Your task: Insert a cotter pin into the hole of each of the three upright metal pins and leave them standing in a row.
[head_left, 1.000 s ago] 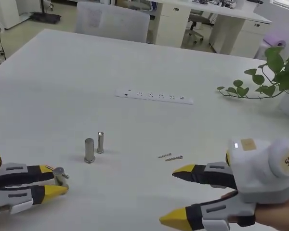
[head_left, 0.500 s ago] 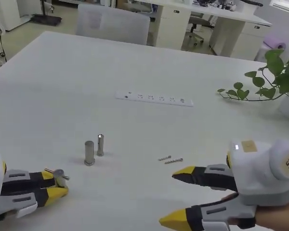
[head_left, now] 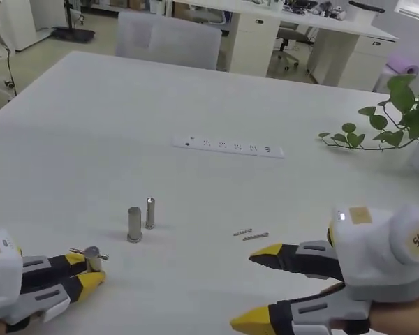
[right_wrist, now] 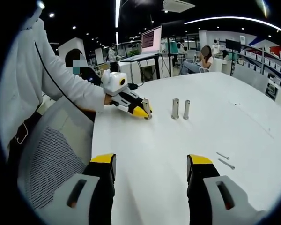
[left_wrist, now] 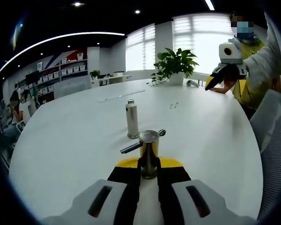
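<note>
My left gripper (head_left: 91,271) is low at the table's near left, shut on a short metal pin (left_wrist: 149,153) that stands upright between the jaws. A cotter pin (left_wrist: 132,146) runs crosswise through its head. Two more metal pins (head_left: 134,223) (head_left: 150,213) stand upright side by side just beyond it. In the left gripper view one pin (left_wrist: 131,121) stands nearly in line with the other. Two loose cotter pins (head_left: 249,234) lie flat on the table to their right. My right gripper (head_left: 257,287) hovers open near the front right, holding nothing, a short way from the cotter pins (right_wrist: 224,160).
A white power strip (head_left: 228,147) lies across the middle of the white table (head_left: 91,125). A potted plant (head_left: 398,112) stands at the right edge. A grey chair (head_left: 169,38) is at the far side, with desks and seated people beyond.
The left gripper has shifted slightly toward the standing pins, and the pin it holds now sits more upright. The right gripper has stayed where it was. The head camera has moved a little.
</note>
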